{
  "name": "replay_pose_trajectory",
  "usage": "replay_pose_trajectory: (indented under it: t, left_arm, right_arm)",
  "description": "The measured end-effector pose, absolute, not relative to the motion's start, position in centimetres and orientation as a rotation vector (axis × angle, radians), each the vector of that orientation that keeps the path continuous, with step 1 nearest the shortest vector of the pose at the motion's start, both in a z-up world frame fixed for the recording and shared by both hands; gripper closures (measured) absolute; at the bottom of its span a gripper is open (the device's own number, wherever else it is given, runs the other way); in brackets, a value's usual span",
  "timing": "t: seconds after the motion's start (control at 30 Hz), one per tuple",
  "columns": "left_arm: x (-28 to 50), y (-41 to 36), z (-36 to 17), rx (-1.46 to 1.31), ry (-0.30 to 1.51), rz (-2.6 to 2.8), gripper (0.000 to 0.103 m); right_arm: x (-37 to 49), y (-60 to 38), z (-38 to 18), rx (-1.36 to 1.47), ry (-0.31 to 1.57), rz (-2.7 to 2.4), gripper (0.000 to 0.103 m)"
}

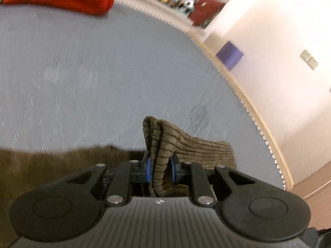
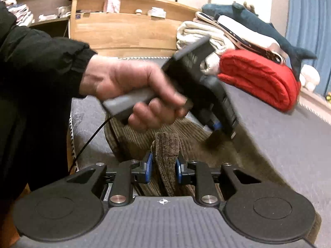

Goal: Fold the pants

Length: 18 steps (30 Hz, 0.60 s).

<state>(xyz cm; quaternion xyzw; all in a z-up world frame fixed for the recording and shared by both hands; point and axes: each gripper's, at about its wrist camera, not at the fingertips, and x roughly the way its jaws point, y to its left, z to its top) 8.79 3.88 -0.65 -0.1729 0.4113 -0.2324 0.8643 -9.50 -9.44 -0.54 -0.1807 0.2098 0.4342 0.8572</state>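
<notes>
Brown corduroy pants (image 1: 198,148) lie on a grey bed cover (image 1: 93,78). In the left wrist view my left gripper (image 1: 161,168) is shut on a bunched fold of the pants, which stands up between the blue pads. In the right wrist view my right gripper (image 2: 163,170) is shut on another raised fold of the pants (image 2: 167,144). Just beyond it a person's hand (image 2: 132,88) in a black sleeve holds the left gripper (image 2: 217,127) low over the same cloth.
A folded red blanket (image 2: 258,78) sits on the bed with white folded laundry (image 2: 198,35) and a blue plush shark (image 2: 258,24) behind it. A wooden headboard (image 2: 124,29) stands beyond. The bed's fringed edge (image 1: 238,84) runs along the right, with the floor past it.
</notes>
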Motion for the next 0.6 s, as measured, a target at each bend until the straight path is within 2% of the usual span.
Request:
replay_pose_trajectory:
  t: [0.07, 0.1, 0.17, 0.23, 0.3, 0.43, 0.5, 0.57, 0.6]
  left_arm:
    - [8.7, 4.1, -0.6, -0.312, 0.851, -0.443, 0.084]
    - [8.8, 4.4, -1.0, -0.29, 0.861, -0.41, 0.082]
    - [9.1, 4.6, -1.8, -0.272, 0.899, -0.378, 0.074]
    - [8.8, 4.7, -1.5, -0.2, 0.861, -0.298, 0.073]
    - [8.1, 4.8, -0.5, -0.139, 0.803, -0.283, 0.065]
    - [6.6, 4.6, 0.7, -0.129, 0.762, -0.352, 0.065]
    - [5.9, 4.0, 0.8, -0.09, 0.759, -0.403, 0.079]
    - [5.2, 3.3, 0.7, -0.042, 0.759, -0.462, 0.088]
    - [4.6, 3.3, 0.7, -0.016, 0.758, -0.49, 0.09]
  right_arm:
    - [-9.5, -8.8, -0.8, -0.396, 0.46, 0.926, 0.074]
    - [-9.4, -8.6, -1.0, -0.399, 0.485, 0.944, 0.075]
    - [-9.4, -8.4, -1.3, -0.406, 0.498, 0.956, 0.07]
    - [-9.0, -8.7, -1.0, -0.365, 0.511, 0.953, 0.066]
    - [-8.1, -9.6, -0.4, -0.289, 0.525, 0.934, 0.064]
    - [-6.0, -11.4, 0.2, -0.179, 0.56, 0.819, 0.06]
    - [-4.8, -11.9, -0.5, -0.172, 0.613, 0.734, 0.059]
    - [-3.4, -11.9, -2.3, -0.223, 0.721, 0.619, 0.057]
    - [-2.6, -11.8, -3.8, -0.281, 0.798, 0.546, 0.056]
